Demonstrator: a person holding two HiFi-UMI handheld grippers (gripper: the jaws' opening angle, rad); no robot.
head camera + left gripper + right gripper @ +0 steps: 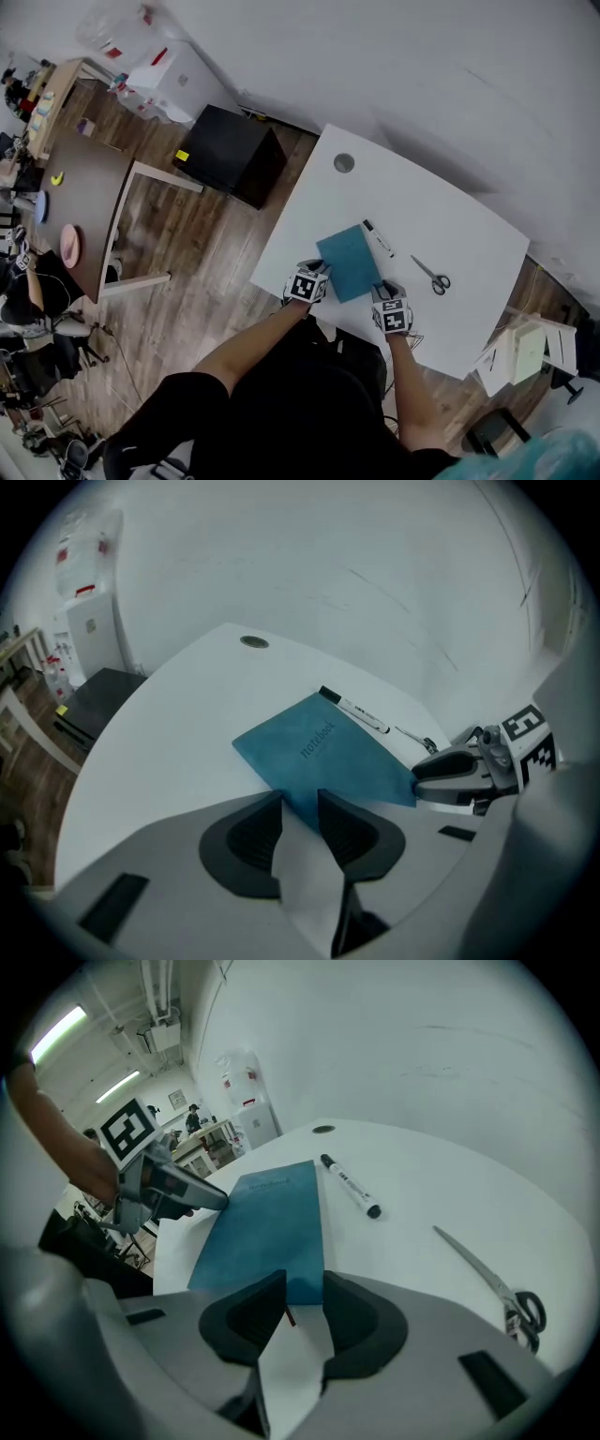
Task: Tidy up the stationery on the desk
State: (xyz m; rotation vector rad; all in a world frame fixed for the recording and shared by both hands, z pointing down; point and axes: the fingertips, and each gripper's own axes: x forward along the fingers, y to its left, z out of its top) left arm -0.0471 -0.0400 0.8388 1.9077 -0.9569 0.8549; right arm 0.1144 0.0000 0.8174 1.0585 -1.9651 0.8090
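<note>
A teal notebook (349, 262) lies flat near the front of the white desk (469, 234). A black-capped marker (379, 238) rests just beyond it, and scissors (432, 276) lie further right. My left gripper (322, 274) is at the notebook's near-left corner. In the left gripper view that corner (319, 752) reaches into the gap between the open jaws of the left gripper (300, 808). My right gripper (384, 291) stands at the near-right corner. In the right gripper view the notebook's edge (272, 1222) and a red ribbon (290, 1315) sit between the open jaws of the right gripper (300, 1293).
A round cable hole (344, 163) sits at the desk's far left corner. A black cabinet (230, 155) stands on the wooden floor to the left, beside a brown table (84, 206). White furniture (530, 352) stands off the desk's right end.
</note>
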